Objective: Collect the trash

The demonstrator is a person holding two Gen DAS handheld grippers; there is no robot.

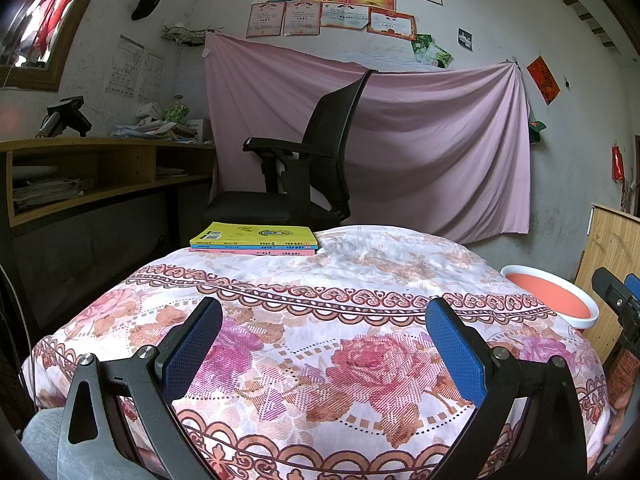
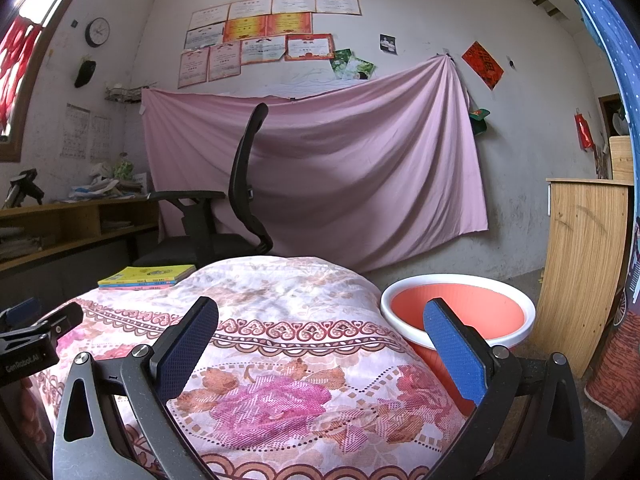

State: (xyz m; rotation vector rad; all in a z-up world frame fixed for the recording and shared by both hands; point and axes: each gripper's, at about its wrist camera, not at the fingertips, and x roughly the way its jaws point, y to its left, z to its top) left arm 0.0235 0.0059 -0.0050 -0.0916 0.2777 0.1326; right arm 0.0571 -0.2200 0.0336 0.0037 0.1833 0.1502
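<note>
My left hand-held gripper (image 1: 324, 316) hangs over the near part of the tabletop, which is covered by a floral cloth (image 1: 320, 360). Its blue pads (image 1: 192, 356) are spread wide apart and nothing is between them.

My right hand-held gripper (image 2: 322, 316) is also spread wide and grips nothing. It sits near the right edge of the same cloth (image 2: 280, 380); its right pad (image 2: 456, 356) overlaps the bin in the right wrist view.

The bin (image 2: 460, 312), orange with a white rim, stands just beside the right edge of the tabletop, lower than the cloth surface. It lies ahead and to the right of my right gripper. In the left wrist view the bin (image 1: 550, 294) shows at the far right, well apart from my left gripper, and the tip of the right gripper (image 1: 616, 296) shows just right of it. What is in the bin I cannot tell; only its orange inner wall shows.

No piece of trash is visible on the cloth in either view.

A stack of books (image 1: 254, 239), yellow cover on top, lies at the far left corner of the tabletop, well apart from both grippers.

Beyond the tabletop: a black office chair (image 1: 304, 160), and behind it a pink sheet (image 1: 420, 140) hung on the wall. A wooden shelf desk (image 1: 100, 168) runs along the left wall. A wooden cabinet (image 2: 580, 260) stands at the right, past the bin.
</note>
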